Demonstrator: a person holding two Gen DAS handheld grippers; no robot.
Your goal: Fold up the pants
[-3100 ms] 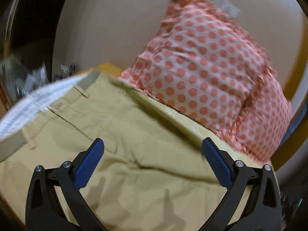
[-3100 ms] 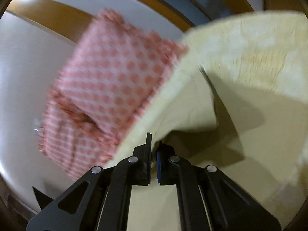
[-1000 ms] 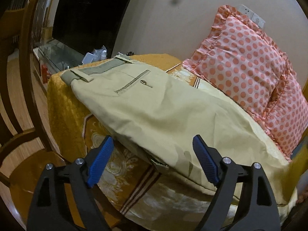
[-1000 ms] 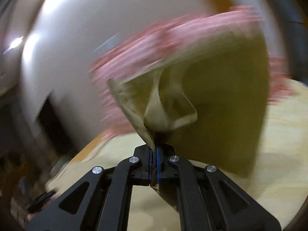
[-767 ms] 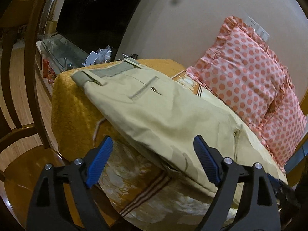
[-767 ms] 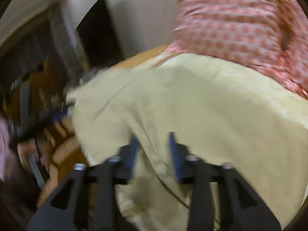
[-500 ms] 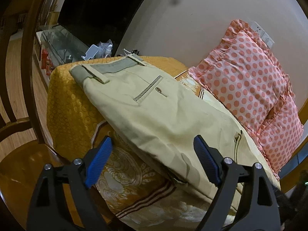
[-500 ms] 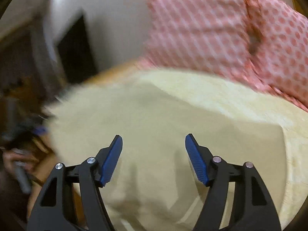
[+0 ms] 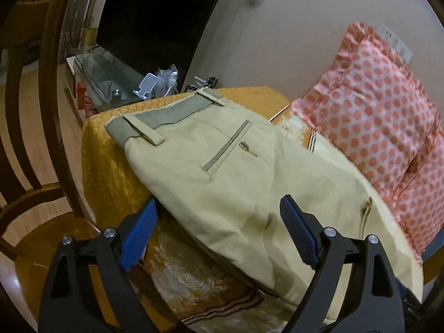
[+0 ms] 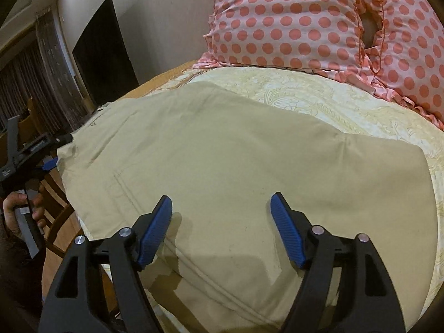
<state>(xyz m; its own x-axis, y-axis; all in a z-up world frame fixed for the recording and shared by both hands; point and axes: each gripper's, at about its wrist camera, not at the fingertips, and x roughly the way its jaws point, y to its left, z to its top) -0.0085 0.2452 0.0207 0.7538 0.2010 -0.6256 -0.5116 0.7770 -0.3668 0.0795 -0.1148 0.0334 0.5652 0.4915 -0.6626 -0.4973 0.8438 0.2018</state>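
One pair of pants (image 9: 230,177), two dotted pillows (image 10: 283,22), two tools (image 9: 216,233), one chair (image 9: 30,138).

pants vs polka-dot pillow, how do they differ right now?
The pants are plain khaki; the pillow is pink with orange dots and a ruffled edge. The pants lie flat, folded, on the yellow cover; the pillow stands propped against the wall. Both are on the same surface, and neither is held by a hand-held gripper.

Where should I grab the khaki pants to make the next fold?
Probably at the waistband end of the khaki pants, coming in from the table's edge: it lies flat at the yellow tablecloth corner, a firm layered edge. Both the left claw and right claw are open.
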